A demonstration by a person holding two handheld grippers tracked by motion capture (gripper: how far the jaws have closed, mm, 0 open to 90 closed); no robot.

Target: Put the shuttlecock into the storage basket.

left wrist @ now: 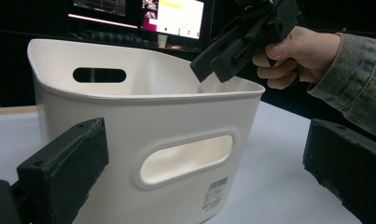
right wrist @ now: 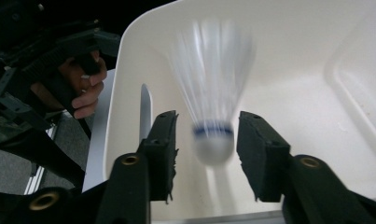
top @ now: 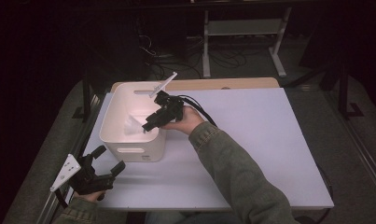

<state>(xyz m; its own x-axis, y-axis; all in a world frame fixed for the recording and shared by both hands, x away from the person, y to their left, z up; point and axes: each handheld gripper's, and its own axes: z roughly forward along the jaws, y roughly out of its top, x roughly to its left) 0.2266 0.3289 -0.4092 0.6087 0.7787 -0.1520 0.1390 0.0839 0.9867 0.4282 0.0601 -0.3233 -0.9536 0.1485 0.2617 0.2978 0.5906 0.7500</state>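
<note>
A white shuttlecock (right wrist: 212, 93), blurred by motion, is between the jaws of my right gripper (right wrist: 206, 149) with a gap on each side of its cork. This gripper (top: 146, 127) is open and points down into a white plastic bin (top: 112, 112), above its right rim. In the high view the shuttlecock (top: 132, 126) is a pale smear inside the bin. My left gripper (top: 111, 157) is open at the table's near left corner, empty, facing the bin's handle wall (left wrist: 153, 121). It sees the right gripper (left wrist: 209, 72) over the rim.
The bin stands at the left of a white tabletop (top: 251, 140), which has a wooden edge (top: 232, 84) at the back. Beyond the table are metal stand legs (top: 279, 60) and cables on the floor. Monitors (left wrist: 176, 18) glow behind the bin.
</note>
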